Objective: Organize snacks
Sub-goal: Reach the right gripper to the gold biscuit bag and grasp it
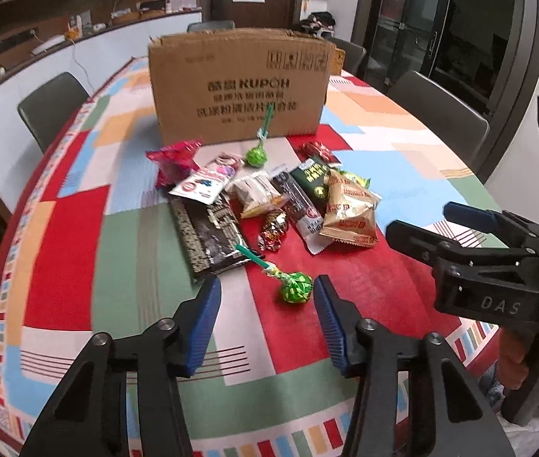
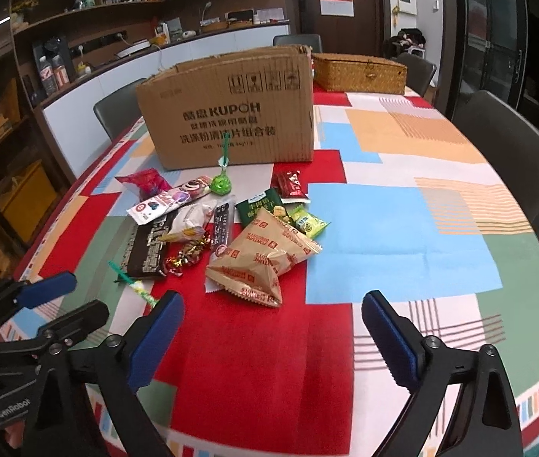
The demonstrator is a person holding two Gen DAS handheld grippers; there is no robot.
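Note:
A pile of snack packets [image 1: 269, 198] lies on the patchwork tablecloth [image 1: 364, 285] in front of an open cardboard box [image 1: 239, 83]. A green-wrapped lollipop [image 1: 296, 287] rests nearest me, its head between the fingertips of my left gripper [image 1: 267, 297], whose blue pads stand apart from it; the gripper is open. My right gripper [image 2: 273, 316] is open over bare red cloth, just short of two tan packets [image 2: 262, 262]. In the right wrist view only the lollipop's stick [image 2: 132, 282] shows; its head is hidden behind a finger.
A second green lollipop [image 1: 256, 156] leans at the box. A wicker basket [image 2: 361, 72] sits behind the box on the right. Grey chairs [image 1: 440, 114] ring the table. A counter and shelves [image 2: 90, 57] fill the back left.

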